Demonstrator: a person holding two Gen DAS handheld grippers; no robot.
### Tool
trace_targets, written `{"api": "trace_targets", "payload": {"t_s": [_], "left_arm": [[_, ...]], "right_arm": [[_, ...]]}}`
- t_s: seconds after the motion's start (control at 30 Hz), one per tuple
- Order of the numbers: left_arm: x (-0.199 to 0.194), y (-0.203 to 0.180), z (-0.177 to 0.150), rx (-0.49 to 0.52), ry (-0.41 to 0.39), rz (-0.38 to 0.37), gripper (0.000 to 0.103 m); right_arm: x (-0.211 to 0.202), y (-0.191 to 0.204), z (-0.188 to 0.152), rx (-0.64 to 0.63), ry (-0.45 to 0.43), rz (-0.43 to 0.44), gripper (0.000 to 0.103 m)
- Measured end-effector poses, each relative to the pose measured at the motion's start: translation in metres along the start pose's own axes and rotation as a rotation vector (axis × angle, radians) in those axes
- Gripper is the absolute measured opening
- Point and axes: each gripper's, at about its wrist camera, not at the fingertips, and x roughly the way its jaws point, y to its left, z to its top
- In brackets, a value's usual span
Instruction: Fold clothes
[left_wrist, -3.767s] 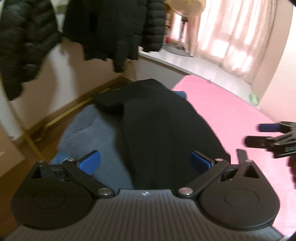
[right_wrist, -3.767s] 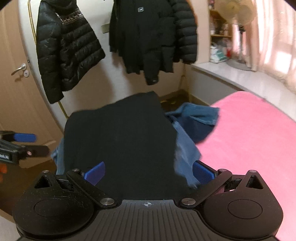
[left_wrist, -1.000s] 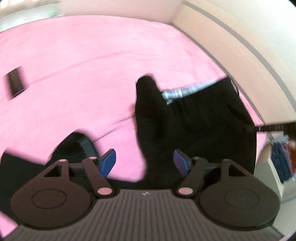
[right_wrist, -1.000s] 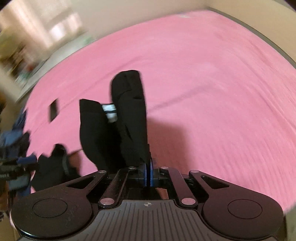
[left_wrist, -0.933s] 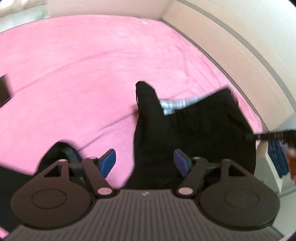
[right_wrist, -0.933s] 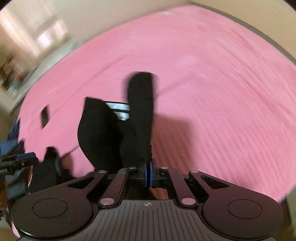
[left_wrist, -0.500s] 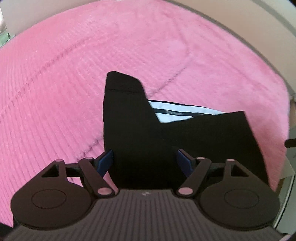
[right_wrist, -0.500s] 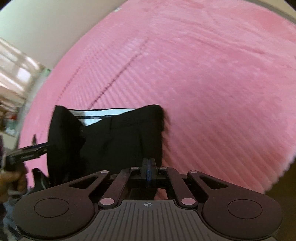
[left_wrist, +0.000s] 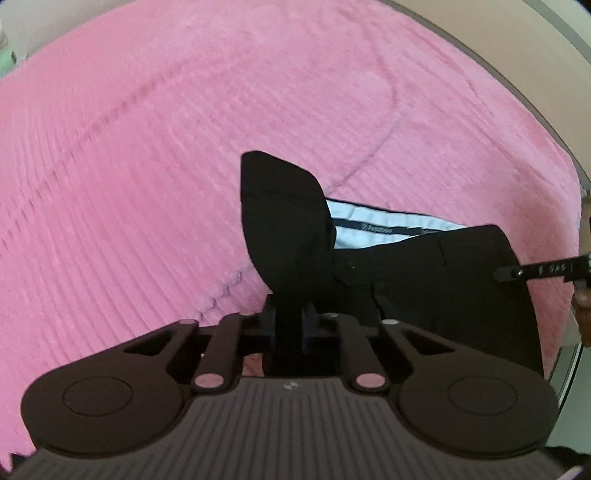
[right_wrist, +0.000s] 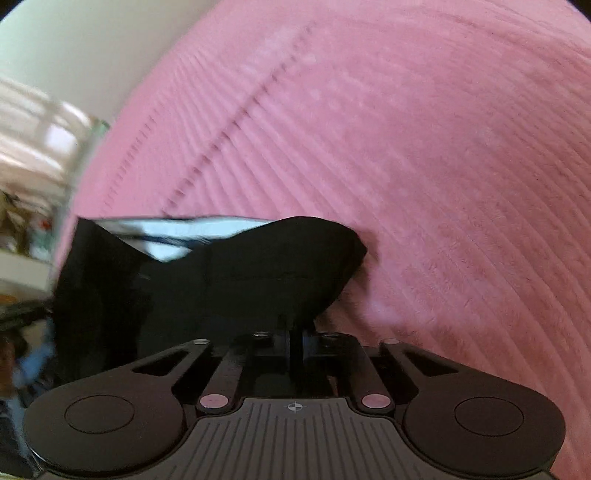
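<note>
A pair of black trousers (left_wrist: 399, 266) with a white-lined waistband (left_wrist: 376, 230) hangs over the pink bed cover (left_wrist: 147, 147). My left gripper (left_wrist: 287, 325) is shut on one waistband corner, whose flap stands up above the jaws. The right gripper (right_wrist: 295, 339) is shut on the opposite corner of the black trousers (right_wrist: 207, 280). In the left wrist view the other gripper's finger (left_wrist: 535, 271) pinches the fabric at the far right, a hand partly visible below it. The trouser legs are hidden under both tools.
The ribbed pink bed cover (right_wrist: 424, 147) fills most of both views, with a stitched seam (left_wrist: 110, 114) running across it. A pale wall (left_wrist: 535, 44) borders the bed at upper right. A blurred window area and shelf clutter (right_wrist: 26, 177) sit at the left.
My left gripper has shut on the waistband corner; half a second ago its jaws stood open around the fabric. Both tools have come lower and closer to the pink cover, the waistband stretched between them.
</note>
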Motion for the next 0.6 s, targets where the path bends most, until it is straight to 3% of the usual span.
{"api": "trace_targets", "payload": {"t_s": [0.13, 0.27, 0.37, 0.43, 0.53, 0.57, 0.6], "left_arm": [[-0.053, -0.035, 0.029, 0.114, -0.083, -0.043, 0.005], [-0.08, -0.088, 0.088, 0.276, -0.176, -0.128, 0.005], [-0.05, -0.134, 0.141, 0.374, -0.208, -0.2, 0.006], [-0.011, -0.165, 0.162, 0.374, -0.178, -0.205, 0.007], [0.038, -0.2, 0.183, 0.347, -0.138, -0.201, 0.014], [0.047, -0.204, 0.182, 0.323, -0.128, -0.193, 0.017], [0.046, -0.201, 0.176, 0.312, -0.131, -0.186, 0.019]], "right_arm": [[-0.088, -0.01, -0.02, 0.085, -0.151, 0.031, 0.002], [-0.182, -0.052, -0.051, 0.215, -0.323, -0.032, 0.002], [-0.209, -0.092, -0.063, 0.268, -0.402, -0.103, 0.002], [-0.208, -0.12, -0.063, 0.314, -0.431, -0.147, 0.002], [-0.185, -0.159, -0.054, 0.332, -0.368, -0.232, 0.004], [-0.18, -0.165, -0.051, 0.313, -0.336, -0.284, 0.019], [-0.18, -0.165, -0.051, 0.291, -0.336, -0.318, 0.024]]}}
